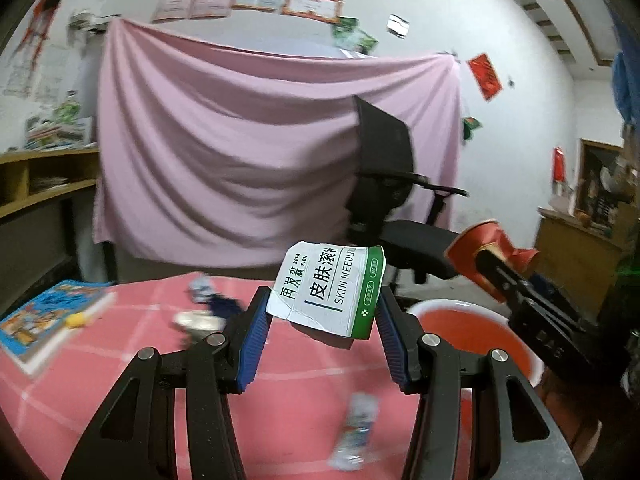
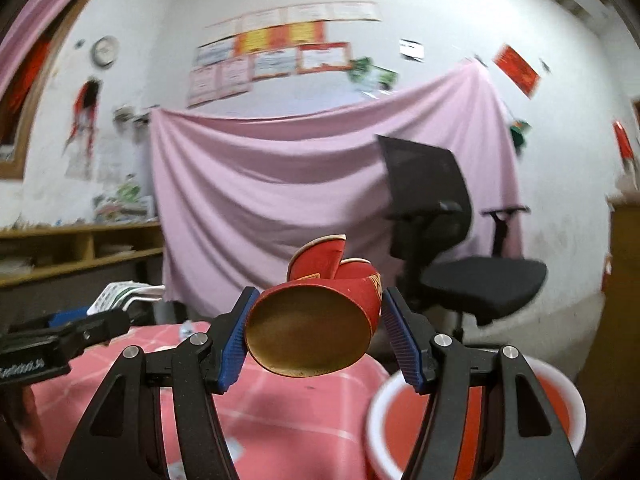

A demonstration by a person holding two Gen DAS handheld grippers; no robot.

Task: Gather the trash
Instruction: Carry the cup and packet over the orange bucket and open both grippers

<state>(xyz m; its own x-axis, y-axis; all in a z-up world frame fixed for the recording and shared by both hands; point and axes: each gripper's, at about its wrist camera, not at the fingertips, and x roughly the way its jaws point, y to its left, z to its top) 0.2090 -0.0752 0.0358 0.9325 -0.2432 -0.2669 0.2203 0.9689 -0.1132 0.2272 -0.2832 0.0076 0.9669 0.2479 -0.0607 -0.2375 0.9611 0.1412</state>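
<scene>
My left gripper [image 1: 322,312] is shut on a crumpled white and green carton [image 1: 328,290] printed "SKIN NEEDLE", held above the pink checked tablecloth [image 1: 160,360]. My right gripper [image 2: 316,320] is shut on a crushed red paper cup [image 2: 320,316] with its brown inside facing the camera. In the left wrist view the red cup [image 1: 492,248] and right gripper hang at the right, above a red bucket [image 1: 472,336] with a white rim. That bucket [image 2: 560,404] stands off the table's right edge. The left gripper's body [image 2: 60,340] shows at the left of the right wrist view.
More litter lies on the cloth: a clear wrapper [image 1: 356,436], crumpled paper and a dark scrap [image 1: 212,300]. A blue book [image 1: 48,316] and a yellow bit [image 1: 78,320] sit at the left. A black office chair [image 1: 396,196] stands behind, before a pink sheet [image 1: 240,140].
</scene>
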